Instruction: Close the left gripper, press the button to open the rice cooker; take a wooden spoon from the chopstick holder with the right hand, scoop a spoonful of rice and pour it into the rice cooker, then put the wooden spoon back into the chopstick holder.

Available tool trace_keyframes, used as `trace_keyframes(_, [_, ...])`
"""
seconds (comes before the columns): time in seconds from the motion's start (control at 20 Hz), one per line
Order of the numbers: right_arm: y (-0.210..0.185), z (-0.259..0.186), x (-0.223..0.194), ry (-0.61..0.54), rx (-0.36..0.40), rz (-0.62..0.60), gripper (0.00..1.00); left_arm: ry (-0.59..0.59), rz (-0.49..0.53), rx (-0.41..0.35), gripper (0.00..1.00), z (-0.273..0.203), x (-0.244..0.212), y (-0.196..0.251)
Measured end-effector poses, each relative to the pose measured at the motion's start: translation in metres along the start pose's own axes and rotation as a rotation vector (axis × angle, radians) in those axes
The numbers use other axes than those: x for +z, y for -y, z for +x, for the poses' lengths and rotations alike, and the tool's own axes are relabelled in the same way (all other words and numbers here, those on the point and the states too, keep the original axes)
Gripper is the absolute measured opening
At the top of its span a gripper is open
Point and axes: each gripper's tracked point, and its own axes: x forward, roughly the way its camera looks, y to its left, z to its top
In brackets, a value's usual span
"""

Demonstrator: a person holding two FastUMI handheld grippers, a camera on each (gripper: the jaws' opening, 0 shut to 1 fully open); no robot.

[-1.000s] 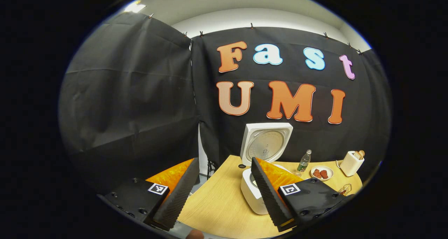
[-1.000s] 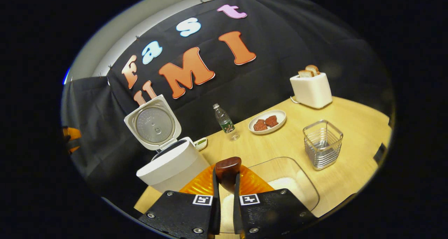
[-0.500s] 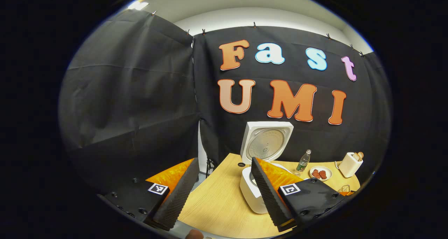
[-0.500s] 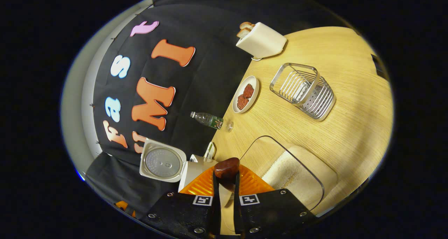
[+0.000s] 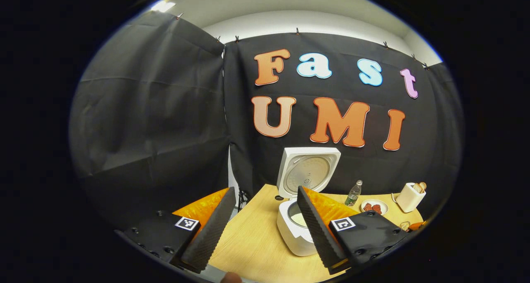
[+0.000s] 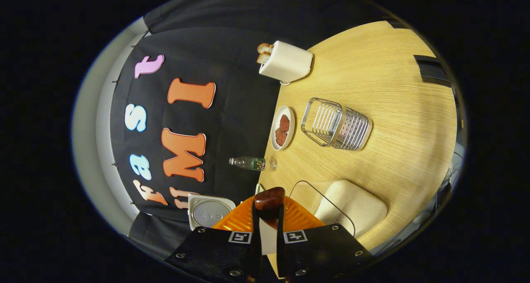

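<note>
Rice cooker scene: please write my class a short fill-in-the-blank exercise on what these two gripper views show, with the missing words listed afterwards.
1. The rice cooker has its lid standing ____.
2. The right gripper is shut on the handle of a wooden ____.
3. Two slices of bread stick out of the ____.
4. The left gripper has its jaws ____ and holds nothing.

Missing words: open; spoon; toaster; open

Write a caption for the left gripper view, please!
Open left gripper faces the rice cooker, lid up, on the wooden table.
</note>
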Motion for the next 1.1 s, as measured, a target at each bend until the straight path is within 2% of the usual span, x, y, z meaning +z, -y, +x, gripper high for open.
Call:
trace_keyframes(0.2, [-0.021,-0.014,0.015,0.009,0.017,0.085,0.13,0.003,-0.010,-0.008,1.00,0.004,0.001,0.005])
trace_keyframes(0.45, [-0.059,-0.016,0.025,0.016,0.050,0.106,0.14,-0.005,-0.004,-0.030,1.00,0.006,0.000,0.013])
trace_keyframes(0.8, [-0.136,0.001,0.013,-0.030,0.151,0.106,0.14,0.012,0.004,-0.048,1.00,0.003,0.005,0.019])
trace_keyframes(1.1, [-0.212,0.040,-0.016,-0.091,0.224,0.064,0.13,-0.005,-0.005,-0.065,1.00,-0.001,-0.006,0.021])
